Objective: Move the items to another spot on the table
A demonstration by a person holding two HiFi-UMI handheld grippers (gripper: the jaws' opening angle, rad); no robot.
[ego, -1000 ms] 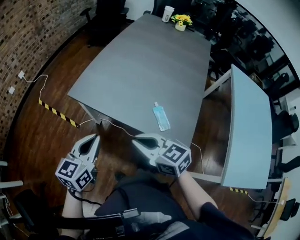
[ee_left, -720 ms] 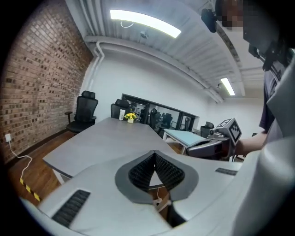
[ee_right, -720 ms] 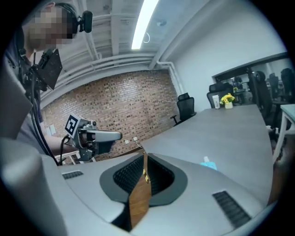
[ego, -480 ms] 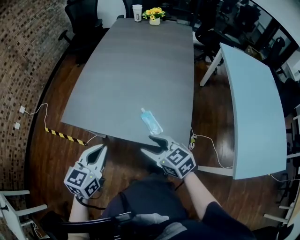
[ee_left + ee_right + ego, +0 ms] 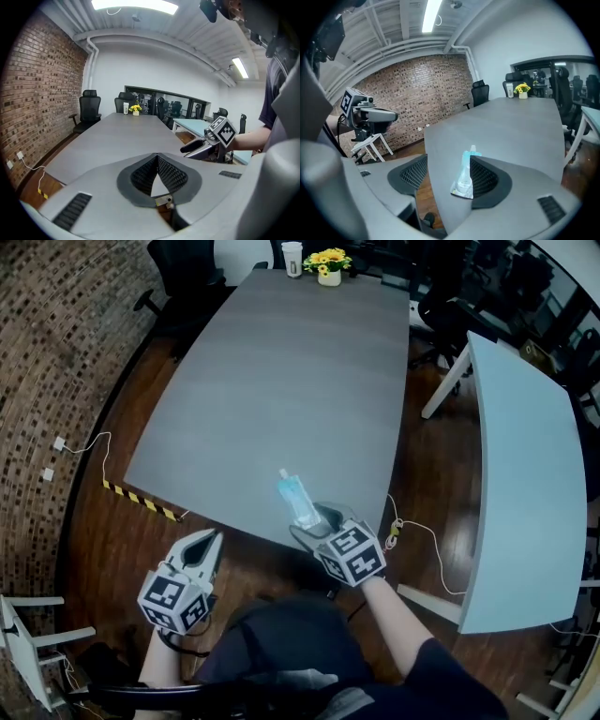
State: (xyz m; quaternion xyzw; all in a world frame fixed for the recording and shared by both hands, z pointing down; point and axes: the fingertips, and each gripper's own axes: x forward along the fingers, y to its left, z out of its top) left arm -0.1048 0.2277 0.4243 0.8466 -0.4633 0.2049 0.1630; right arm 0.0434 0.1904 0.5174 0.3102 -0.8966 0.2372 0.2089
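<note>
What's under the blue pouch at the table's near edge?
Only the grey table shows around the blue pouch, which lies flat on it. The patch directly beneath is covered. The right gripper, whose jaws have just been opening, has the pouch between them.

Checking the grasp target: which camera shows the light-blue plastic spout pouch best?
The right gripper view: the light-blue plastic spout pouch lies close and central, spout and body distinct. The head view shows it small on the grey table. The left gripper view misses it.

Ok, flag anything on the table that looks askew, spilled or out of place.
Only the blue pouch, lying skewed by the near edge of the grey table. Nothing spilled; cup and flowers stand upright at the far end.
</note>
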